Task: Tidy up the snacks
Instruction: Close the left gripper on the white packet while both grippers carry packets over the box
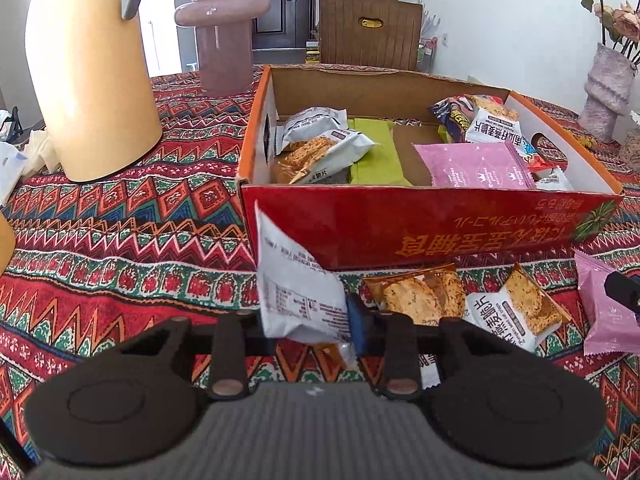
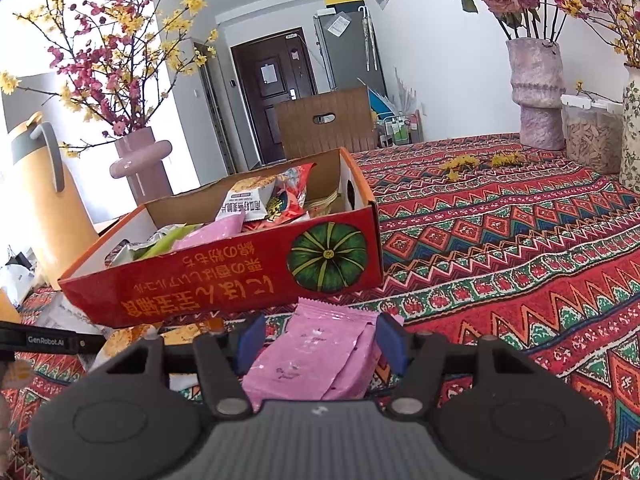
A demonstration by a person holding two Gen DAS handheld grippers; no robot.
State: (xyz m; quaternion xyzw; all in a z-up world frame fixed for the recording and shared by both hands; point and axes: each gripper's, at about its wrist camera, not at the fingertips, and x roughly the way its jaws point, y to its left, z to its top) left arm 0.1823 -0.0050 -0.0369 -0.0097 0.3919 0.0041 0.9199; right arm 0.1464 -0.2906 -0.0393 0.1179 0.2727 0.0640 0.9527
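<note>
Left gripper (image 1: 320, 320) — jaws are standing narrow, and a white packet (image 1: 298, 280) is being pinched by its lower edge, most of it sticking up and tilted toward the box (image 1: 432, 228). Right gripper (image 2: 320, 344) — jaws are standing about half wide, and a pink packet (image 2: 316, 356) is being bracketed between the blue pads (image 2: 250, 340); whether the pads are actually pressing on it cannot be told.

The box is sitting on the tablecloth (image 1: 120, 240), already partly filled. Two cracker packets (image 1: 420, 292) are lying loose just in front of it, beside the white one.

Risks, as judged:
- The white packet is being held by a thin foil edge only — slip or swing is likely on the lift, and it could be dropped short of the box.
- The tall packet could be caught on the box's near wall if it is not being raised enough.
- The pink packet could be pushed under the box wall rather than gripped, as its far edge is lying close to it.
- The two grippers are working close together, so a clash is possible.

Hard to make out: the left pad of the left gripper is being covered by the white packet; the pink packet's near end is being hidden by the gripper body; the lower layers in the box are being covered.
</note>
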